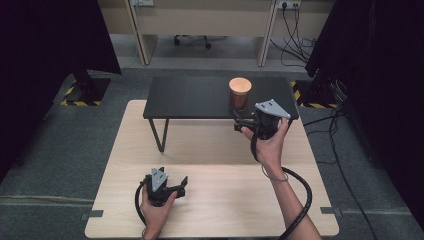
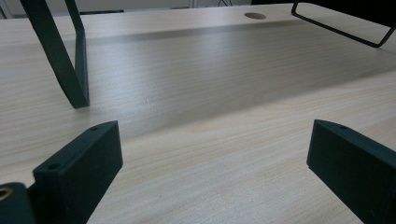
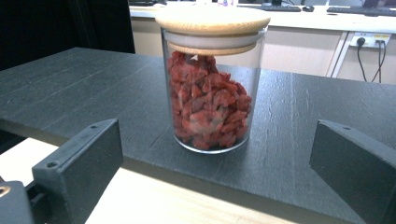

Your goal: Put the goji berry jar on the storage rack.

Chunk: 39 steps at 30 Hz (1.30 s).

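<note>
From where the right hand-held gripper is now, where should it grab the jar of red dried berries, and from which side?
Grip the glass jar around its straight wall, midway up, below the wooden lid. Come in level from the shelf's near edge: the jar stands upright close to it, and the right hand-held gripper already faces it with jaws open wider than the jar.

One jar (image 3: 212,79) with one lid (image 3: 212,19), holding more red dried pieces (image 3: 210,105) than can be counted. One black shelf (image 1: 200,97) on one table (image 1: 215,200). Two grippers: left (image 1: 179,186) and right (image 1: 239,123). Two shelf legs (image 2: 63,56) show, perhaps more behind. One hole (image 2: 255,16) in the table.
</note>
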{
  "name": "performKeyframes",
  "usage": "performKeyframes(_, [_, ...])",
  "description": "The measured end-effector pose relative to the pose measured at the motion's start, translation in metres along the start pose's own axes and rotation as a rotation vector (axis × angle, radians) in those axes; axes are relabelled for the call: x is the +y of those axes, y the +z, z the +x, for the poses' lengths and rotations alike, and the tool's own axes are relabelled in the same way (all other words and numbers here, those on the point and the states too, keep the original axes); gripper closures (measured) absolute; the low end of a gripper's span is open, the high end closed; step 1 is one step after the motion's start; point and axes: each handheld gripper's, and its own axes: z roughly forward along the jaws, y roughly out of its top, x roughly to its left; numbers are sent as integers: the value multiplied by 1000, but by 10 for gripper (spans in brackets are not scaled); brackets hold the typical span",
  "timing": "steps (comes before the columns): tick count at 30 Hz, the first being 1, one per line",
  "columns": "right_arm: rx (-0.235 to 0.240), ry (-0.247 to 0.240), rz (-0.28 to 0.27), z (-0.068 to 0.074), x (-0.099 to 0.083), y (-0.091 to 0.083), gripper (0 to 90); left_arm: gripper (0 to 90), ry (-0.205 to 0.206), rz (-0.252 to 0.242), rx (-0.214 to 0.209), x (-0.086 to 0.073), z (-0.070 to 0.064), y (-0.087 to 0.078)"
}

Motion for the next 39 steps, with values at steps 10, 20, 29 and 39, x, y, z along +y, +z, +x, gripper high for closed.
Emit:
performKeyframes(10, [20,-24,16,-2,-40,-19,28,27,4,0,2,0,-1,0])
performKeyframes(20, [41,-43,-10,-7,-73,-24,30,27,6,4,1,1,-1,0])
performKeyframes(29, [42,-47,14,-10,-101,-31,32,27,8,4,0,1,-1,0])
performKeyframes(39, [55,-43,86,-10,-141,-39,32,27,8,6,3,1,-1,0])
